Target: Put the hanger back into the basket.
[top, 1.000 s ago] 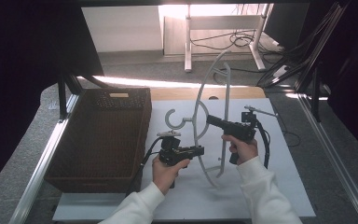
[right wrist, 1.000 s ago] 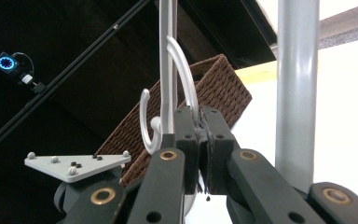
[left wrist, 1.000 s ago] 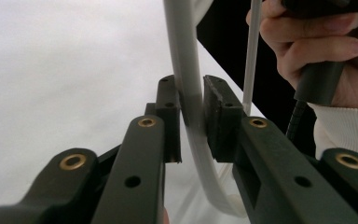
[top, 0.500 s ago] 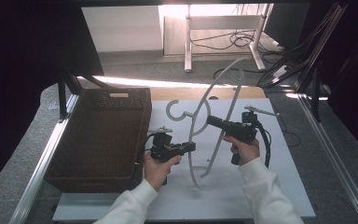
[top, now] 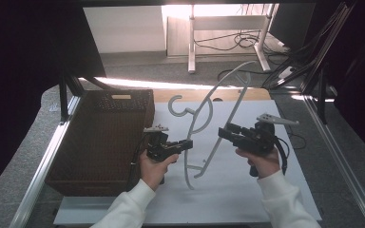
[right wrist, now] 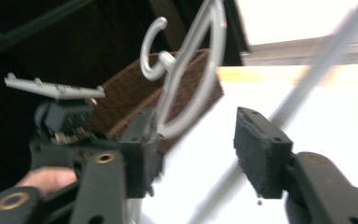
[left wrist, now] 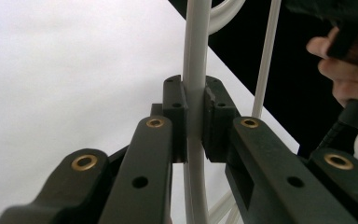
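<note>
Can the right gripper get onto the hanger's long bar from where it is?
Probably yes: the right gripper is open beside the white hanger, nothing between them in the high view, while the left gripper clamps its other side.

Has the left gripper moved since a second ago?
Yes. In the high view the left gripper, shut on the white hanger, has shifted left, closer to the brown wicker basket.

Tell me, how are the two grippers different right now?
The left gripper is shut on the white hanger, squeezing its bar; the right gripper is open and holds nothing. The left gripper sits nearer the brown basket; the right gripper is farther from it, across the hanger. Both are black, and a hand holds each over the white table.
</note>
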Available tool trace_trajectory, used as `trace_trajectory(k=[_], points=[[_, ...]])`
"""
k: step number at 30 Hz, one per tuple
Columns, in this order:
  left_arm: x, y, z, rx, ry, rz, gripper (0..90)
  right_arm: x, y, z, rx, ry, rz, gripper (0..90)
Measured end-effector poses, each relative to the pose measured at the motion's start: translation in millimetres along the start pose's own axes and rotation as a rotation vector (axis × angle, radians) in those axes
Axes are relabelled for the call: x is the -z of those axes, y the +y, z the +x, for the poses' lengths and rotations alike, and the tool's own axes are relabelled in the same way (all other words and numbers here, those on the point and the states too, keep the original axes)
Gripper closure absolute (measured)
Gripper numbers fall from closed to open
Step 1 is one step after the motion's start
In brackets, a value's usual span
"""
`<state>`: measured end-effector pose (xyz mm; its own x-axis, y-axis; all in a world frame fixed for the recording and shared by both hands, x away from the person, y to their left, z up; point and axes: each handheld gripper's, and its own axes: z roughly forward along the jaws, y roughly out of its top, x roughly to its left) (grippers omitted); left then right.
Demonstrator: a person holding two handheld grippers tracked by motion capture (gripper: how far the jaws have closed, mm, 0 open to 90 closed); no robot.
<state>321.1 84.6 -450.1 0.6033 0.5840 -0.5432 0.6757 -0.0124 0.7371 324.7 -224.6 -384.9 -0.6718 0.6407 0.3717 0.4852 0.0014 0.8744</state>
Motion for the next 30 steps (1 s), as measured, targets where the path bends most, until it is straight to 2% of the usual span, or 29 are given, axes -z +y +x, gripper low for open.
trace_trajectory(k=[1,2,3,4,6,9,11,12,14,15,16,18,19,24,25,30], points=[[1.8,0.3,0.2,0.005,0.001,-0.003,82.5,0.0,0.0,0.0,0.0,0.0,0.0,45.0],[3.7,0.7,1.0,0.003,0.002,-0.005,82.5,14.2,-5.0,-1.7,0.015,-0.013,-0.001,43.5],[5.6,1.2,1.6,0.002,0.007,-0.006,82.5,14.2,-5.0,-1.7,0.015,-0.013,-0.001,43.5],[9.1,2.2,2.7,0.011,0.006,-0.009,82.5,28.4,-10.8,-5.9,0.024,-0.029,-0.005,42.4],[10.9,2.8,3.3,0.013,0.008,-0.011,82.5,41.7,-17.1,-12.0,0.012,-0.039,-0.007,41.3],[15.4,5.1,3.6,0.013,0.01,-0.012,82.5,51.9,-23.8,-19.4,-0.002,-0.054,0.0,40.5],[18.1,7.0,2.3,0.01,0.006,-0.006,82.5,60.8,-35.5,-31.2,-0.015,-0.096,0.026,39.5],[18.1,7.0,2.3,0.01,0.006,-0.006,82.4,60.8,-35.5,-31.2,-0.015,-0.096,0.026,39.5],[19.9,7.9,1.1,0.008,-0.004,0.0,82.5,62.8,-43.9,-38.6,-0.021,-0.13,0.057,38.7],[20.7,8.4,0.0,0.006,-0.004,0.004,82.5,62.5,-51.5,-46.6,-0.041,-0.15,0.081,38.1],[21.6,9.0,-0.9,-0.001,-0.004,0.007,82.5,62.5,-51.5,-46.6,-0.041,-0.15,0.081,38.1],[24.5,10.8,-3.0,-0.009,-0.004,0.013,82.5,61.0,-57.1,-55.3,-0.09,-0.141,0.095,38.0],[25.6,11.5,-3.7,-0.011,-0.006,0.013,82.5,59.4,-60.5,-62.0,-0.133,-0.132,0.113,38.0],[39.6,18.7,-11.5,-0.04,-0.018,0.007,82.4,57.3,-64.1,-68.1,-0.129,-0.153,0.129,37.9],[46.6,22.7,-15.0,-0.055,-0.017,0.002,82.5,56.9,-64.8,-69.0,-0.127,-0.166,0.135,37.7],[61.4,31.1,-18.6,-0.081,-0.005,-0.002,82.5,56.2,-65.4,-70.3,-0.118,-0.181,0.137,37.6]])
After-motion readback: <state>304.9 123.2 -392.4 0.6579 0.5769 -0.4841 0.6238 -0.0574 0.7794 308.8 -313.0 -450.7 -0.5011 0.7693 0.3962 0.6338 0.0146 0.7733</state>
